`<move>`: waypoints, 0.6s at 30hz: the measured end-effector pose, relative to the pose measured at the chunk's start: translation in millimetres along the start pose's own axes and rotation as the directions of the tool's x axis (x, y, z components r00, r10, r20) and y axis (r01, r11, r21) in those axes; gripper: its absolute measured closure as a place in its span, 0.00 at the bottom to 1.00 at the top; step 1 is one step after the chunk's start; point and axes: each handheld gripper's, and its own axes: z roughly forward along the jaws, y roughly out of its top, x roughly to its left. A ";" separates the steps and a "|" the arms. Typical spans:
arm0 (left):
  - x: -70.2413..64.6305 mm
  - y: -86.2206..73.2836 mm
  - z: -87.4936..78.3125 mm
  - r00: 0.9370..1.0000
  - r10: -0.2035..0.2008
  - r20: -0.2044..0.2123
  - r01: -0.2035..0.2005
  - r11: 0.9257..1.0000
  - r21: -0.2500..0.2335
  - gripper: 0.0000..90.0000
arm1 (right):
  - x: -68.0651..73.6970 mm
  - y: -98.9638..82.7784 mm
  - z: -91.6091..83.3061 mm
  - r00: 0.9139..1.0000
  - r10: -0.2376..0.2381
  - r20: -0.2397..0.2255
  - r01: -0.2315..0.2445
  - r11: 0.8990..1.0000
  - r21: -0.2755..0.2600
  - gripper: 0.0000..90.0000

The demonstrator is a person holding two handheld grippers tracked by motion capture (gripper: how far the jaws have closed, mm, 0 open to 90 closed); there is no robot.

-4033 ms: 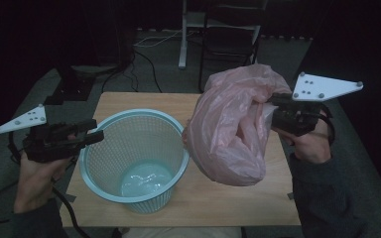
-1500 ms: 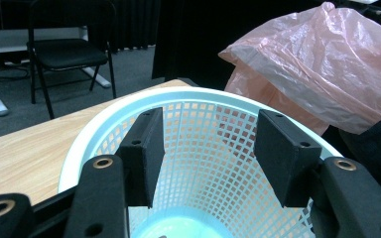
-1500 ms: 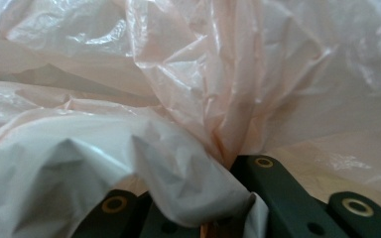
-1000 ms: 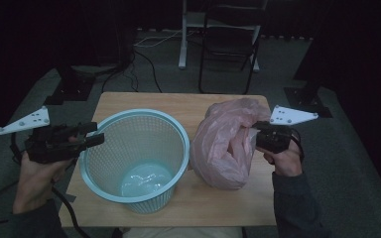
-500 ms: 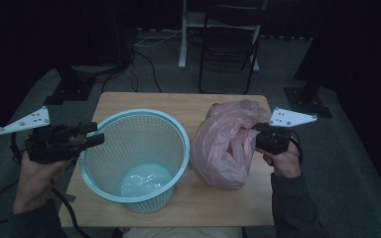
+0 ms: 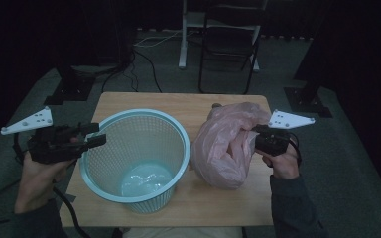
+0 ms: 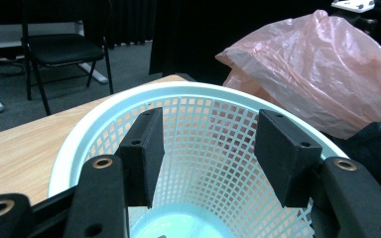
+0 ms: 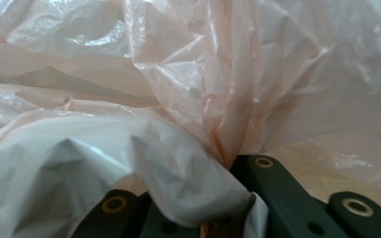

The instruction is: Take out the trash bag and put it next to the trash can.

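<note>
From the high view I see a small wooden tabletop (image 6: 183,106) on a dark carpeted floor. My left gripper (image 6: 93,135) hangs at the left edge of the tabletop, its jaws pointing toward the light blue mesh basket (image 6: 135,158) and reaching the basket's left rim. In the left gripper view the two black jaws stand well apart with nothing between them, and through the gap I look down into the basket (image 7: 198,163), whose perforated wall and smooth pale floor look bare. The basket stands upright on the left half of the tabletop, close to the near edge.

My right gripper (image 6: 258,136) sits at the right edge of the tabletop, pressed into the pink plastic bag (image 6: 225,146). In the right gripper view the jaws are drawn together on a gathered fold of the thin film (image 8: 225,129), which bunches and creases right at the tips, so I read this gripper as clamped on the bag. The bag is crumpled and puffed, resting on the right half of the tabletop just beside the basket; I cannot tell whether the two touch. In the left gripper view the bag (image 7: 317,74) rises beyond the basket's far rim.

Behind the far edge stands a black folding chair (image 6: 228,47), with cables (image 6: 139,59) trailing across the floor to the left of it.
</note>
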 end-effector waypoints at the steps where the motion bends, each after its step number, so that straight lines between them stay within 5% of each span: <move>1: -0.1 0.0 -0.2 1.000 0.000 0.000 0.000 1.000 0.000 0.51 | -0.5 -1.0 0.6 1.000 0.002 -0.001 -0.002 1.000 0.000 0.99; 18: 0.1 -0.9 -2.1 1.000 -0.002 -0.004 0.002 1.000 -0.004 0.50 | -5.0 -14.4 4.9 1.000 0.023 0.012 -0.023 1.000 0.003 0.99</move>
